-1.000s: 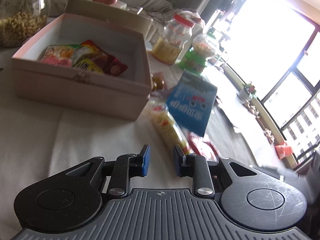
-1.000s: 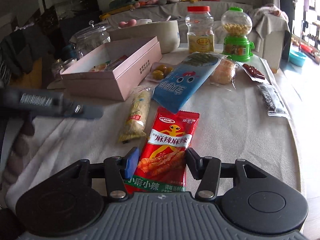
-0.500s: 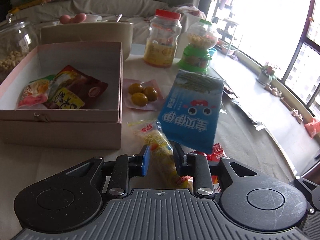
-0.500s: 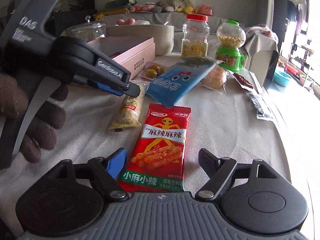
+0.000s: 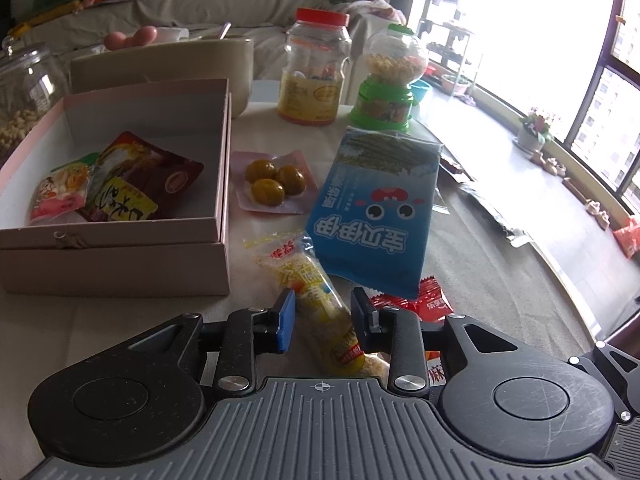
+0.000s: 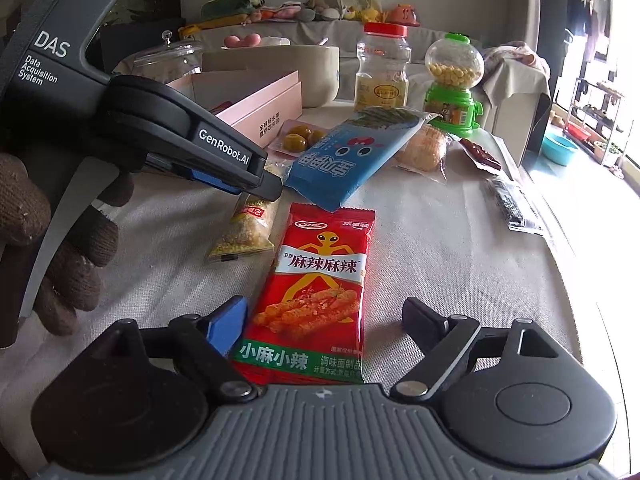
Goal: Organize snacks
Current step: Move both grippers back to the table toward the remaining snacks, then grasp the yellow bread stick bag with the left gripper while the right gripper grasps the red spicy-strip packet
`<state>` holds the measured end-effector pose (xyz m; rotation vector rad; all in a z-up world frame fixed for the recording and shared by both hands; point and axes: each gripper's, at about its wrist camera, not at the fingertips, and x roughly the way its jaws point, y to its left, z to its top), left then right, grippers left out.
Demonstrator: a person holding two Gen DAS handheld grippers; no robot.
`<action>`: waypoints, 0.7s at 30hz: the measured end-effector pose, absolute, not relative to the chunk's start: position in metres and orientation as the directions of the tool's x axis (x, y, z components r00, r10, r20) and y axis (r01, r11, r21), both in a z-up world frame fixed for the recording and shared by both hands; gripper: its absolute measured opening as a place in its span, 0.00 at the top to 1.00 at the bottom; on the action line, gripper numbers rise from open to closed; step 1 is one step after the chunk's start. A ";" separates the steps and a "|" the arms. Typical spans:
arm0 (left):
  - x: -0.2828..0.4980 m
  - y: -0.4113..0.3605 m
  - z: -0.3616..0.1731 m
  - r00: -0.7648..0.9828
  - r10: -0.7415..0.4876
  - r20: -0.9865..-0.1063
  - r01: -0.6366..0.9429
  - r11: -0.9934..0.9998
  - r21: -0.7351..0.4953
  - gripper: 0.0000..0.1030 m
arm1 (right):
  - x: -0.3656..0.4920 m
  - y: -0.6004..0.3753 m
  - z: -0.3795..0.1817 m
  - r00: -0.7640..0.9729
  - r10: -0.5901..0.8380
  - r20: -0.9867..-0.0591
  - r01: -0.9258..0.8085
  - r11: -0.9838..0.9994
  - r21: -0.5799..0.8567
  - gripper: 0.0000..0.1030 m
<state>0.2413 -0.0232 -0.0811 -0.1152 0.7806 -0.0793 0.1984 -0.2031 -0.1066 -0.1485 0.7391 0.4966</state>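
Left gripper (image 5: 322,314) jaws, just widening, straddle yellow pack (image 5: 320,304) unpinched; right gripper (image 6: 324,320) spread over red pack (image 6: 320,284); closing may snag overlapping blue bag (image 5: 376,208).

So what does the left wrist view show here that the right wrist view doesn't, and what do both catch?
Only the left wrist view looks into the pink box, where two snack packets lie, and shows the left gripper open, jaws just widened, either side of the yellow snack stick.

Only the right wrist view shows the gloved hand holding that gripper, the whole red spicy packet between the open right gripper, jaws just opened, and the dark packet at the table's edge.

Both show the blue packet, plum pack, red-lidded jar and green candy dispenser.
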 end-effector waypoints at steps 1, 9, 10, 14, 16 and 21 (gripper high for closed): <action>0.242 -0.023 -0.081 0.707 -0.111 -0.698 0.027 0.991 -0.130 0.64 | 0.199 -0.203 -0.107 0.630 0.380 -0.678 -0.483 0.875 0.042 0.17; 0.244 -0.025 -0.082 0.704 -0.102 -0.703 0.027 0.993 -0.117 0.62 | 0.199 -0.203 -0.107 0.629 0.380 -0.678 -0.482 0.875 0.043 0.16; 0.244 -0.025 -0.082 0.704 -0.101 -0.703 0.027 0.993 -0.115 0.62 | 0.199 -0.203 -0.107 0.629 0.380 -0.678 -0.482 0.875 0.043 0.16; 0.244 -0.025 -0.082 0.703 -0.102 -0.704 0.034 0.993 -0.109 0.63 | 0.199 -0.204 -0.108 0.629 0.380 -0.678 -0.481 0.875 0.044 0.15; 0.242 -0.026 -0.081 0.705 -0.103 -0.702 0.042 0.994 -0.103 0.65 | 0.199 -0.204 -0.108 0.628 0.381 -0.679 -0.481 0.875 0.047 0.15; 0.230 -0.021 -0.080 0.705 -0.138 -0.696 0.076 0.990 -0.119 0.68 | 0.199 -0.205 -0.108 0.626 0.382 -0.680 -0.478 0.877 0.052 0.15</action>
